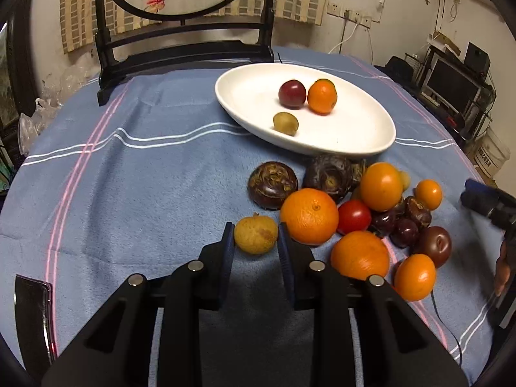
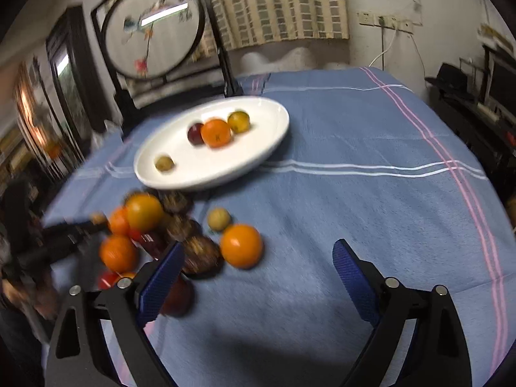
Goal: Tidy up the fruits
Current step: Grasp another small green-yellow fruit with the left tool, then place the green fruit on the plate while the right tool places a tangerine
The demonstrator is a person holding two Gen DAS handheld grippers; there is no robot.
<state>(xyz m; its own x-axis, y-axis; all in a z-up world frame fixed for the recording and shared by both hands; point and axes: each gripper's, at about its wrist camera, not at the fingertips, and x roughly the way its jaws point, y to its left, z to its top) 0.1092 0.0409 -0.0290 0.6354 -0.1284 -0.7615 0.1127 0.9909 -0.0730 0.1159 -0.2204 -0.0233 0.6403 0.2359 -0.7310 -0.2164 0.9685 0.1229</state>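
My left gripper (image 1: 254, 235) has its two blue pads against the sides of a small yellow-brown longan (image 1: 255, 234) on the blue cloth. Right of it lies a pile of fruit: oranges (image 1: 309, 216), a red tomato (image 1: 354, 216), dark water chestnuts (image 1: 272, 184) and dark plums (image 1: 433, 245). A white oval plate (image 1: 354, 135) behind holds a plum (image 1: 292, 93), an orange (image 1: 322, 96) and a small green-brown fruit (image 1: 285, 123). My right gripper (image 2: 258, 267) is open and empty above the cloth, right of the pile (image 2: 240, 245); the plate (image 2: 206, 174) is beyond.
A dark wooden stand with a round embroidered screen (image 1: 180, 48) stands at the table's back. A phone (image 1: 35, 316) lies at the left edge of the cloth. The right gripper's body (image 1: 490, 206) shows at the right edge. The right wrist view is motion-blurred.
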